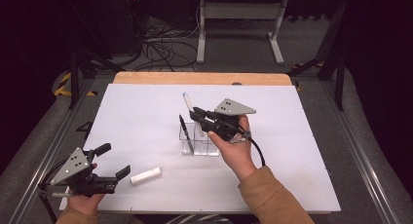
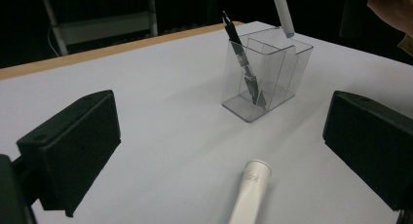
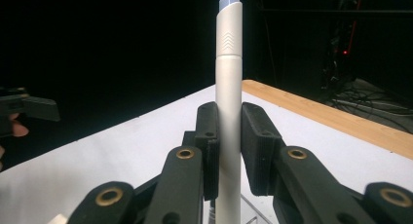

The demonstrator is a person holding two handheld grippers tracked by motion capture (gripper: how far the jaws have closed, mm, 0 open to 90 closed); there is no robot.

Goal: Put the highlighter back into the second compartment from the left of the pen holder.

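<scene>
High view, left to right: the left claw (image 1: 119,160) rests low at the near left corner of the white desk (image 1: 146,112), held in the person's left hand (image 1: 85,200), its jaws spread wide with nothing between them. Just beside its tip lies a short white marker (image 1: 145,175), flat on the desk and clear of the jaws. Left gripper view confirms this: the white marker (image 2: 249,192) lies between the two black pads but touches neither.

Toward the middle of the desk stands a clear plastic holder (image 1: 198,139), upright and divided into compartments. A black pen (image 1: 185,134) leans inside its left compartment, tip down. Left gripper view shows the holder (image 2: 272,83) and the black pen (image 2: 243,65) likewise.

At the holder's right part, the right claw (image 1: 195,114), held in the right hand (image 1: 236,153), is pressed together on a silver-white pen (image 1: 190,109), which stands nearly upright. Its lower end appears to sit inside the holder, though the claw partly blocks that view. Right gripper view shows both pads pinching the barrel of the silver-white pen (image 3: 228,87), cap upward.
</scene>
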